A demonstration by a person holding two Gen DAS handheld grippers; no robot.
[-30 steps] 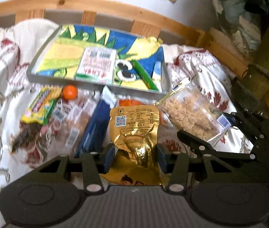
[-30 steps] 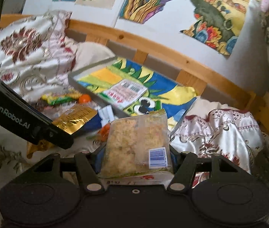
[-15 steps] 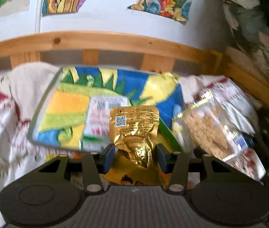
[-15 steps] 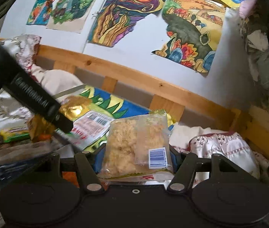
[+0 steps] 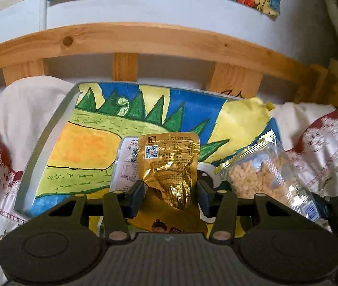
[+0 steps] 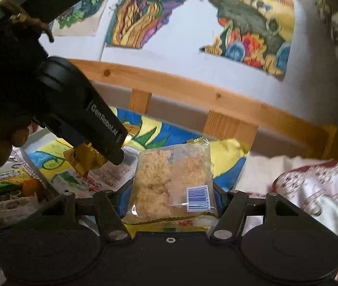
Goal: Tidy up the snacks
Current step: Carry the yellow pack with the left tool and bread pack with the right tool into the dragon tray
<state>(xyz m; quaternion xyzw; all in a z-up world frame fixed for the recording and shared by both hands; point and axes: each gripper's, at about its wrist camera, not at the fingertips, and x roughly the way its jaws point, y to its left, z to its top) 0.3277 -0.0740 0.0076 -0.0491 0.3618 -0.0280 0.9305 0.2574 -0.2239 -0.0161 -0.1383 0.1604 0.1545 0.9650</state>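
My left gripper (image 5: pixel 170 196) is shut on a crinkled gold foil snack pouch (image 5: pixel 169 164), held upright above the near part of a grey tray (image 5: pixel 47 133) lined with a bright painted sheet. A white labelled packet (image 5: pixel 124 164) lies in the tray behind the pouch. My right gripper (image 6: pixel 170 200) is shut on a clear bag of pale crunchy snack (image 6: pixel 172 183) with a blue barcode, over the tray's right end. That bag (image 5: pixel 264 174) shows at the right of the left wrist view. The left gripper (image 6: pixel 115 151) and its gold pouch (image 6: pixel 85 158) appear at the left of the right wrist view.
A wooden bed rail (image 5: pixel 145 38) and a white wall with paintings stand just behind the tray. Patterned white and red bedding (image 5: pixel 324 143) surrounds it. Left of the tray lie a green and yellow snack bar (image 6: pixel 4 178), an orange ball (image 6: pixel 31 186) and other packets.
Both grippers have carried their packets forward from over the snack pile to above the tray. The rail and wall have drawn closer. The loose snacks have dropped out of the left wrist view.
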